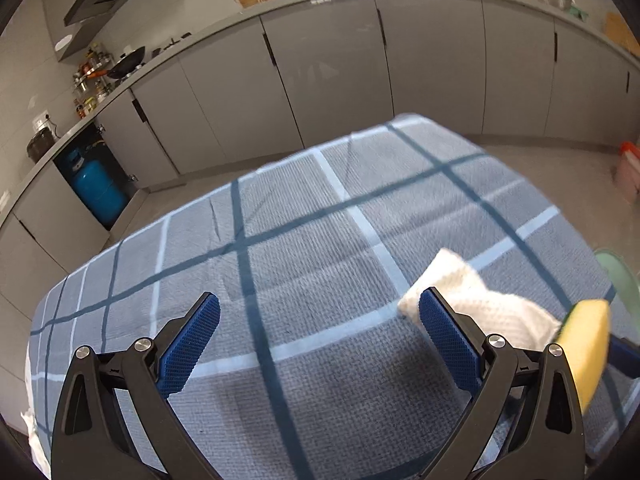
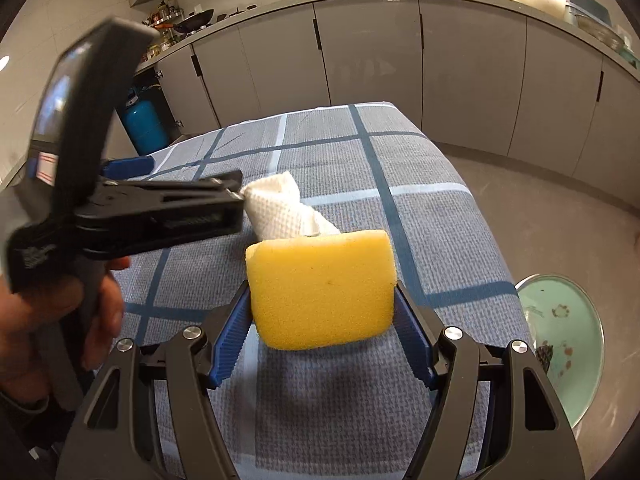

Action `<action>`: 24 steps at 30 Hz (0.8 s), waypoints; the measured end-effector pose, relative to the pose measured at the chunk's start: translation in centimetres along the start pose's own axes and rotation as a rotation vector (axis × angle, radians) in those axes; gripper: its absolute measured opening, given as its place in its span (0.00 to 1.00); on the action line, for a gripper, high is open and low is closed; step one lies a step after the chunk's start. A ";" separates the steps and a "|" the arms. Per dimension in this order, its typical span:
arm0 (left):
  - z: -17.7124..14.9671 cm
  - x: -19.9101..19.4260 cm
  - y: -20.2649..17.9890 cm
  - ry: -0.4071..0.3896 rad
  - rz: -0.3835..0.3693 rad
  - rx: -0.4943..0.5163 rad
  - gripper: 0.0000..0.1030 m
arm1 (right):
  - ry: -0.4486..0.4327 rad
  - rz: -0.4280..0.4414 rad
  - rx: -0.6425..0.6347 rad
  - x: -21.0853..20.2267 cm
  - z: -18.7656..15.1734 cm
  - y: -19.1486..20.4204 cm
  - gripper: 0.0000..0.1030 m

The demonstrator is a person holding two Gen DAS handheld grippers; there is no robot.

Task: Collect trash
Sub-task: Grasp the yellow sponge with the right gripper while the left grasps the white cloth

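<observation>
Right wrist view, plaid tablecloth [image 2: 360,184], grey cabinets [image 2: 368,48], concrete floor [image 2: 560,200]

Paper towel [image 2: 280,208] on tablecloth [image 2: 420,208] — behind sponge [image 2: 322,290]

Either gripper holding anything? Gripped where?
Right gripper clamps the yellow sponge across its two short ends. Left gripper is open, empty, beside the white paper towel.

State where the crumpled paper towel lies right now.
The paper towel lies on the checked cloth, just beyond the sponge, beside the left claw.
</observation>
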State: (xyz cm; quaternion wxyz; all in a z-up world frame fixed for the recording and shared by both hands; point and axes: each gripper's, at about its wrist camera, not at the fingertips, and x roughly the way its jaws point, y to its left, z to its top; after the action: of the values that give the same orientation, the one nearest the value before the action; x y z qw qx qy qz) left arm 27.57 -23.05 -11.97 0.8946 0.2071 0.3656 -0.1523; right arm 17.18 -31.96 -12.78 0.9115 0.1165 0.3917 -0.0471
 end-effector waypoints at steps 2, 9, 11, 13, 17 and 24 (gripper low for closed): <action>-0.4 0.9 -0.7 0.033 -0.013 0.013 0.95 | 0.001 0.001 0.007 -0.1 -0.2 -0.2 0.65; -1.1 1.7 -1.5 0.071 -0.013 0.029 0.95 | 0.001 0.012 0.023 -0.3 -0.7 -0.7 0.65; -1.0 1.7 -1.7 0.073 0.001 0.039 0.95 | -0.003 0.017 0.024 -0.7 -0.8 -0.8 0.65; -0.9 1.9 -2.0 0.078 0.006 0.046 0.95 | -0.008 0.018 0.023 -1.4 -1.0 -0.9 0.65; -1.0 2.2 -2.7 0.076 0.019 0.068 0.95 | -0.018 0.013 0.030 -2.8 -1.4 -1.4 0.65; -0.7 -0.5 -1.1 0.049 -0.004 -0.016 0.95 | -0.020 -0.013 0.067 -5.0 -2.6 -3.6 0.65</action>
State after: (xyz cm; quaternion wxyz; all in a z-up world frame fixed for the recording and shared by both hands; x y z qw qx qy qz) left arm 26.33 -23.61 -12.31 0.8867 0.2031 0.3888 -0.1460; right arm 11.32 -34.86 -11.53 0.9107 0.1437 0.3814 -0.0674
